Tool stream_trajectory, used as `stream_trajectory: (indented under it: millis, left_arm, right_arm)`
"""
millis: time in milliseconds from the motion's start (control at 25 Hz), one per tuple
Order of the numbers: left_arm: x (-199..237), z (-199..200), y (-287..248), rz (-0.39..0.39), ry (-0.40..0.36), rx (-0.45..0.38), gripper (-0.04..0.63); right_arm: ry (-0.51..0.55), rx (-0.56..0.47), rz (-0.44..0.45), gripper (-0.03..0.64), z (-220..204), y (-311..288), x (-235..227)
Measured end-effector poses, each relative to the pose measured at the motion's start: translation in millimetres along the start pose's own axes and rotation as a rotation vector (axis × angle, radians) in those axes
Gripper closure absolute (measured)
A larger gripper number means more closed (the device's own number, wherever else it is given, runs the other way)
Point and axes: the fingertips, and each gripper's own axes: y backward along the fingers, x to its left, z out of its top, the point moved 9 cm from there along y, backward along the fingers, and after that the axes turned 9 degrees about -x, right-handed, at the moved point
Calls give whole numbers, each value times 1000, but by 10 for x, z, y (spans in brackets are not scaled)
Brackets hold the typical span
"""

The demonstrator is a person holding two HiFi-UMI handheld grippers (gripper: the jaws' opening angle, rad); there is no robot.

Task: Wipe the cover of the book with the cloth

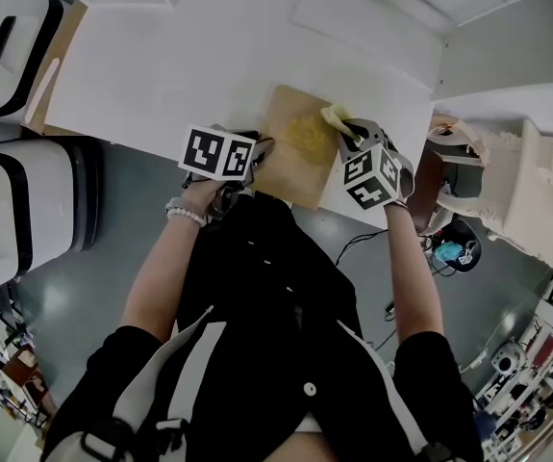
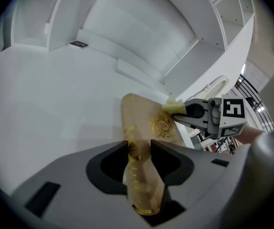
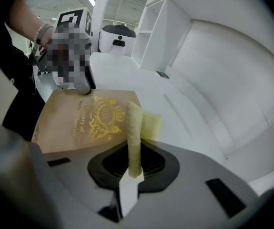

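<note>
Book [image 1: 298, 144]: tan cover with a gold crest and gold lettering, lying cover-up at the near edge of the white table [image 1: 161, 75]. One corner overhung that edge toward the person.

Left gripper [image 2: 139, 149]: at the book's left side, jaws set fairly wide and clamped across the spine edge. In the left gripper view the spine ran straight between both pads and the pads bore on it. The book was steadied there, not lifted clear as far as I could judge.

Right gripper [image 3: 134, 162]: at the book's far right corner, jaws drawn narrow and pinching a folded pale-yellow cloth [image 3: 137, 123]. The free end of the cloth stuck out past the tips, over the cover's right margin and just beside the crest. Whether the cloth touched the cover or hung just above it, no view settled.

Step in hand, as I judged it: the cloth being brought to the cover for a stroke. No sign in these views of how much of the cover was done.

Next move would call for:
- setting the cloth's free end flat on the cover, not only its folded edge;
- drawing it from the right margin across the crest toward the spine;
- keeping the left clamp firm, since the overhanging corner could let the book pivot or slide off the table under the drag.
</note>
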Motion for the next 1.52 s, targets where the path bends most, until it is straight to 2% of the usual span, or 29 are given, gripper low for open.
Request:
stream_trajectory:
  millis: [680, 1280, 1400, 1520]
  left_arm:
    - [-23, 9, 0, 10, -15, 0, 445]
    - [-20, 30, 5, 6, -20, 21, 445]
    - [-20, 28, 2, 8, -20, 22, 445]
    - [-20, 22, 1, 10, -23, 22, 445]
  right_arm:
    - [-27, -9, 207, 581, 37, 314, 680]
    - [-67, -36, 433, 581, 119, 522, 1232]
    - [-82, -55, 450, 583, 148, 566, 1223]
    - [-137, -114, 423, 581, 193, 606, 1095]
